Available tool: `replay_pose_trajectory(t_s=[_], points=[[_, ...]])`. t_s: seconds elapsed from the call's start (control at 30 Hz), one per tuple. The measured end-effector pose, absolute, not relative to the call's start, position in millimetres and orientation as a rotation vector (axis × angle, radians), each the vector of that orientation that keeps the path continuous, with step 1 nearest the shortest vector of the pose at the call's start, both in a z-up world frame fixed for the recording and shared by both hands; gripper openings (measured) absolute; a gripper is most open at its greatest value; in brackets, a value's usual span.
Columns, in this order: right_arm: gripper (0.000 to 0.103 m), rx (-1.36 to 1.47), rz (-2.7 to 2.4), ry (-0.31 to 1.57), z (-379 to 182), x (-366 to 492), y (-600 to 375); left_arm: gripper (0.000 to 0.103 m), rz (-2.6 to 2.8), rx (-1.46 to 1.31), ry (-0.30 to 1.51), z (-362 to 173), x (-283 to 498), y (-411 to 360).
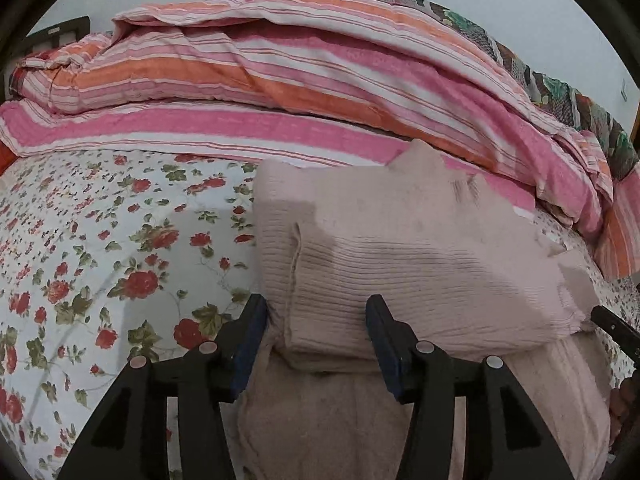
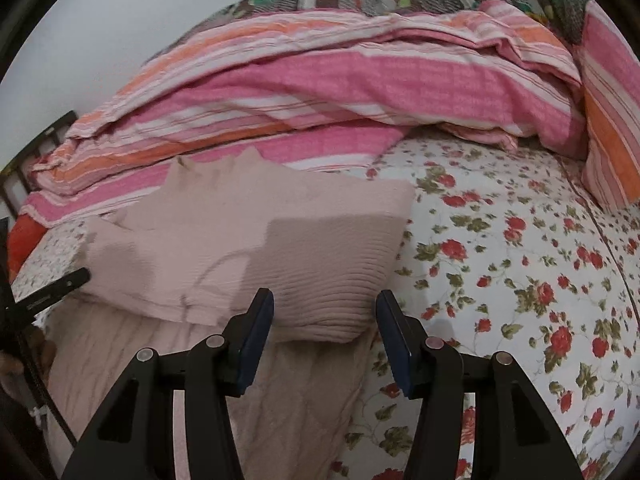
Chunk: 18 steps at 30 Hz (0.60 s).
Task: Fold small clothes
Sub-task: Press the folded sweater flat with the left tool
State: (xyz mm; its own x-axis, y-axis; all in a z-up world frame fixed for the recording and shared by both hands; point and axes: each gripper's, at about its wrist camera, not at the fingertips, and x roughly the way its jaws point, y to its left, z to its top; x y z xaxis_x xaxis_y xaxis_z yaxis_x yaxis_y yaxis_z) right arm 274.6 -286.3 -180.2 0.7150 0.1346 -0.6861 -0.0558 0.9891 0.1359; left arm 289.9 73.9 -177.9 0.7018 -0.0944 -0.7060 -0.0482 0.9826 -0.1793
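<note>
- The pink knit garment lies on the bed, centre right in the left view, its upper part doubled over the lower, probably mid-fold.
- The left gripper has its jaws wide around the fold's near left corner, gripping nothing (apparently just released).
- The right gripper likewise stands wide at the right corner.
- No containers appear; a striped quilt is heaped behind.

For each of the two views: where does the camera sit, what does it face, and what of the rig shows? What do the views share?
Left wrist: on the left gripper, facing the pink garment's left end; both open fingers show, and the right gripper's tip at right.
Right wrist: on the right gripper, facing the garment's right end; open fingers show, the left gripper's tip at left.
Shared: garment, floral sheet, striped quilt.
</note>
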Motion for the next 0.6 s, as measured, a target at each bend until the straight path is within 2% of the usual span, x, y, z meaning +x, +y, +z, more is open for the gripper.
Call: replay_pose_trajectory(t_s=[0.17,0.6], points=[[0.05,0.053,0.042,0.8,-191.9,281.1,-279.5,0.05,-0.029,-0.212,0.807,-180.5,292.1,75.6],[0.052,0.092,0.054,0.831,-196.5,282.4,-285.8,0.049,-0.067,-0.233,0.809,-179.4,291.2,79.2]])
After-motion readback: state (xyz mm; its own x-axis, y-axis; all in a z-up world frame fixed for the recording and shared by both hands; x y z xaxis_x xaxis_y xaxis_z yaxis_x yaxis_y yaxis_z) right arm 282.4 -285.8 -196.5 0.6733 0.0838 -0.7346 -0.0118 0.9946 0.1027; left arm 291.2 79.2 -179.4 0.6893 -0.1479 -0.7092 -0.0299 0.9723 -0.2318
